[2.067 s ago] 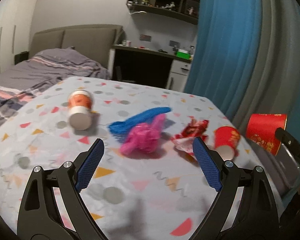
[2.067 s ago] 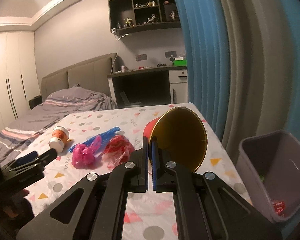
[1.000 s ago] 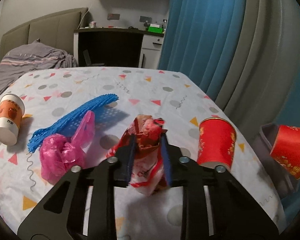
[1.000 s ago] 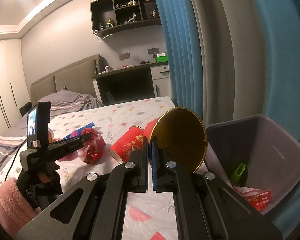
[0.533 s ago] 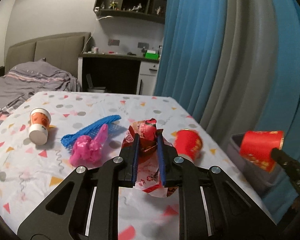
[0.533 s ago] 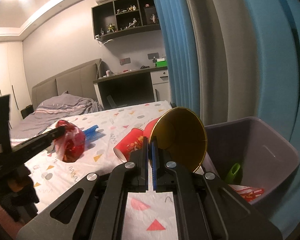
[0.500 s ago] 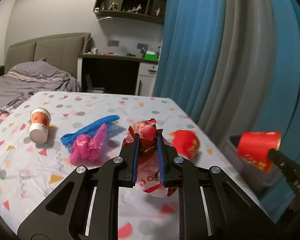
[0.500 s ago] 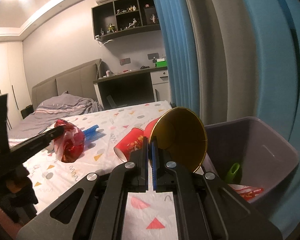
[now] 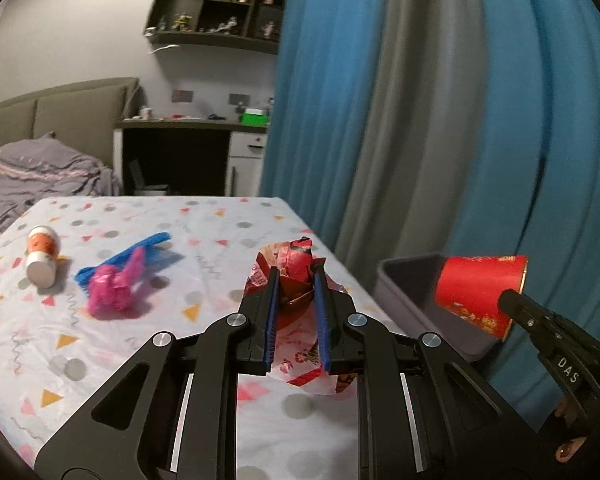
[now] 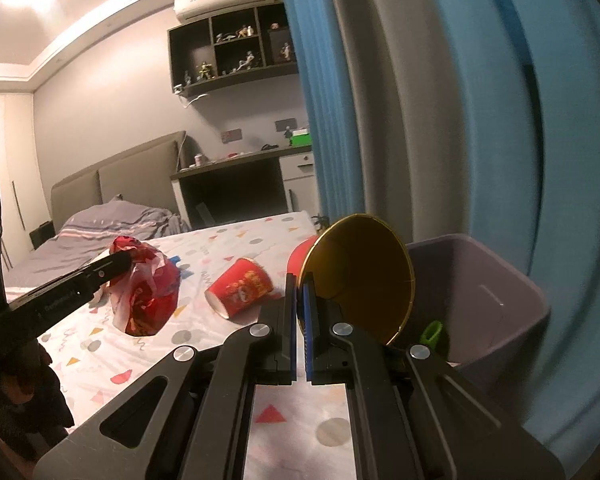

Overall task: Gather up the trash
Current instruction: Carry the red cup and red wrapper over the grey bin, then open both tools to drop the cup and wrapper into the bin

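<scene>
Left hand-held gripper (image 9: 295,312) is pinched on the crumpled red wrapper (image 9: 296,264), lifted over the counter (image 9: 148,320); right hand-held gripper (image 10: 300,320) is clamped on the rim of a red paper cup (image 10: 360,276) at the near edge of the grey bin (image 10: 496,292) on the right. Risk: released too early, the cup could hit the bin wall and bounce out; the wrapper's loose tail could slip free. Another red cup (image 10: 240,292), pink bag (image 9: 114,284) and blue net (image 9: 156,246) lie on the counter.

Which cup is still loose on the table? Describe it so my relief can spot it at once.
Start at the grey bin by the blue curtain, then look left onto the patterned table. The red cup lies there on its side beside the right gripper. Unlike the gold-lined cup which that gripper pinches by the rim, nothing holds it.
</scene>
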Tool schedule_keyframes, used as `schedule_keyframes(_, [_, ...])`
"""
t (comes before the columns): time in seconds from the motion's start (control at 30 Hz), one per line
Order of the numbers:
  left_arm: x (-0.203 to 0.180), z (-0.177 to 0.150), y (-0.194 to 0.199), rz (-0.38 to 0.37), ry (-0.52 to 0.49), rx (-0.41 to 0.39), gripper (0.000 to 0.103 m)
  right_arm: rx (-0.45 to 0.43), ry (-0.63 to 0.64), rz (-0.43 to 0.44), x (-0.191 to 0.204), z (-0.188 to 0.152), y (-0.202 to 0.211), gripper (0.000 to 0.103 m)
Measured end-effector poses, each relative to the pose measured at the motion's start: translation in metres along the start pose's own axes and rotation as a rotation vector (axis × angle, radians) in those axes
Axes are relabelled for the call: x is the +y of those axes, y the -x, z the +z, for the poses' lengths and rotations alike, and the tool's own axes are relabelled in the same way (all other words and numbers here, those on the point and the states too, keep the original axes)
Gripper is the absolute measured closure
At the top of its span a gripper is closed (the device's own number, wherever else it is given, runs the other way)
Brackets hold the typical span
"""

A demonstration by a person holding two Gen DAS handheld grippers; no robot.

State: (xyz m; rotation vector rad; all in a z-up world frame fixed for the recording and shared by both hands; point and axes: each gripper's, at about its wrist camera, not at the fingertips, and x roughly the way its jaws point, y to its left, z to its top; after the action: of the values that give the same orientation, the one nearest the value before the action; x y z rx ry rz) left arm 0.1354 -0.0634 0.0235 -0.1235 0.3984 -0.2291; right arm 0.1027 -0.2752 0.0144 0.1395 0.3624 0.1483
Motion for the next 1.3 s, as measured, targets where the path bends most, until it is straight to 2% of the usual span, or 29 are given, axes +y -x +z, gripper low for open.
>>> schedule_keyframes(0.23, [-0.047,0.004,-0.018,-0.087,-0.055,0.003,0.087,-0.014,-0.012,-0.053,-0.026,0.0,0.004,0.099])
schedule_keyframes(0.43, [-0.098,0.008,-0.049,-0.191,-0.11,0.009,0.088,-0.025,-0.035,-0.116,-0.054,0.005,0.005,0.1])
schedule_keyframes(0.63, [-0.136,-0.003,-0.082,-0.246,-0.148,0.041,0.087,-0.029,-0.064,-0.162,-0.081,0.003,0.009,0.1])
schedule_keyframes(0.93, [-0.158,-0.021,-0.117,-0.279,-0.158,0.102,0.087,-0.016,-0.077,-0.193,-0.099,0.001,0.001,0.1])
schedule_keyframes(1.3, [-0.164,-0.034,-0.136,-0.297,-0.149,0.147,0.087,0.016,-0.086,-0.199,-0.104,0.003,-0.015,0.1])
